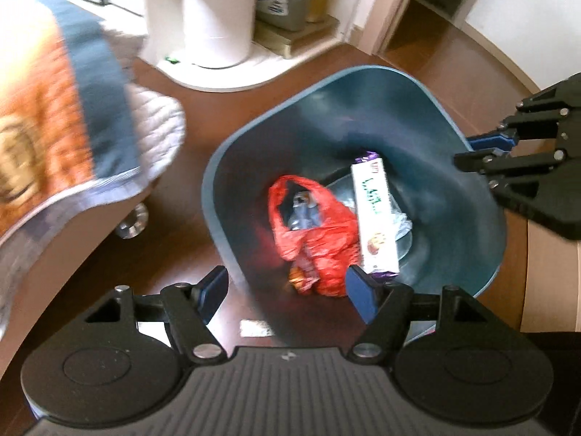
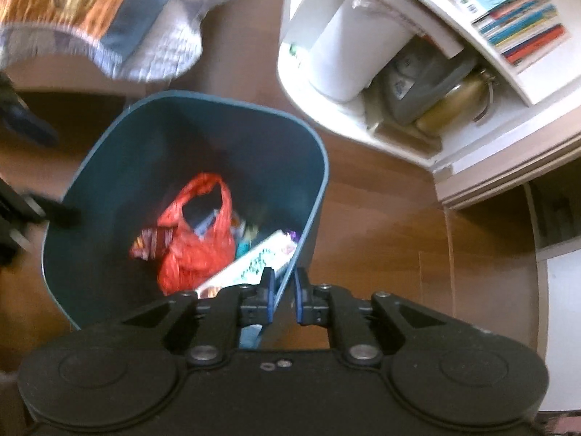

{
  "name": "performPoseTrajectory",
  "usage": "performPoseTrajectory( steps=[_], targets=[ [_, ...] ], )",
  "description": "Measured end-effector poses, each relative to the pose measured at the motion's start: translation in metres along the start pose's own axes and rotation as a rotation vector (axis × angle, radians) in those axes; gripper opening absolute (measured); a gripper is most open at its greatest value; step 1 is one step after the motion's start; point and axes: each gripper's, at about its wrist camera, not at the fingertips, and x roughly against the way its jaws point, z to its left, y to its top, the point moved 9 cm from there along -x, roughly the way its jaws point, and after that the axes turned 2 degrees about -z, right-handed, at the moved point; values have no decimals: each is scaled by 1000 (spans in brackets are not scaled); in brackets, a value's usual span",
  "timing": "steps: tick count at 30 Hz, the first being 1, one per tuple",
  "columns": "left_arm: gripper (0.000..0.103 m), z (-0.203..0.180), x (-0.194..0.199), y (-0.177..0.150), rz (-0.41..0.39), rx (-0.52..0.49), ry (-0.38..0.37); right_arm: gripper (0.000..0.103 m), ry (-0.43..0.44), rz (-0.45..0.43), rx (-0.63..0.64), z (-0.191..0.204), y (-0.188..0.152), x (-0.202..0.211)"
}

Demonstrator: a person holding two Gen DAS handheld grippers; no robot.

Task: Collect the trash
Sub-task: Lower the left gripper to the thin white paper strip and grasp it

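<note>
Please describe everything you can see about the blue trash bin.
The blue trash bin looks like smooth plastic, with a rounded-square rim and an open top. It is on the brown wooden floor, apparently tilted. Inside lie a red plastic bag, a long white box and small wrappers. The right gripper is shut on its rim; the open left gripper hovers above.

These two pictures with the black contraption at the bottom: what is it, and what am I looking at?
No robot here: a person carries a hand-held claw in each hand, each with a camera looking along its two blue-tipped fingers. The left claw is open and empty, above a dark teal plastic bin standing on the brown wooden floor. The right claw is closed on the bin's rim; it also shows at the right edge of the left camera's picture. Inside the bin lie a crumpled red plastic bag and a long white cardboard box. Nearby are an orange-and-blue quilt and a white shelf unit.
</note>
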Motion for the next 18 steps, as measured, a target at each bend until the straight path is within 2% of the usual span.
performPoseTrajectory(
  steps=[3,7,14,18],
  targets=[
    [71,20,7,-15,-5,15,35,10,-20,58,73,-2,-7,-5],
    [71,42,0,-32,24,33,79,9,-22,123,70,-10,-18,-13],
    [71,68,-45,-36,79,47,144,9,-2,201,41,-17,-34,-23],
    [71,77,-81,-44,129,69,141,10,7,232,29,-20,-39,-26]
  ],
)
